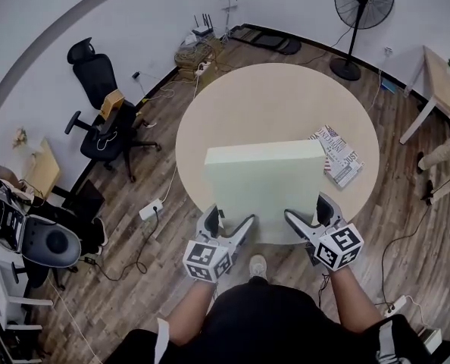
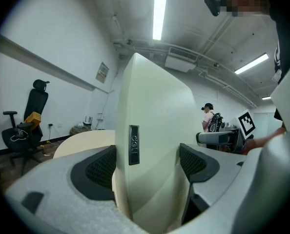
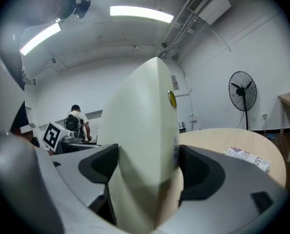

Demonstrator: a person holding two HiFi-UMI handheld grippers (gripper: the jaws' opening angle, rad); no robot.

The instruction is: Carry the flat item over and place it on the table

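Over the near edge of the round table [image 1: 270, 105], the flat pale-green board [image 1: 267, 192] was gripped only along its near edge. Couldn't tell if it touched down.

Risk: the unsupported far end could droop or twist out. The far-right corner was right by the booklet [image 1: 342, 161], so it might land crooked.

Left gripper [image 1: 230, 220] and right gripper [image 1: 308, 212] were both clenched on the board, arms forward side by side, jaws pointing far.

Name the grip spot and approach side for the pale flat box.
Grip the flat box by its thin near edge, toward each corner, from the person's side: broad but slim, it fits between jaws, as the left gripper and right gripper show.
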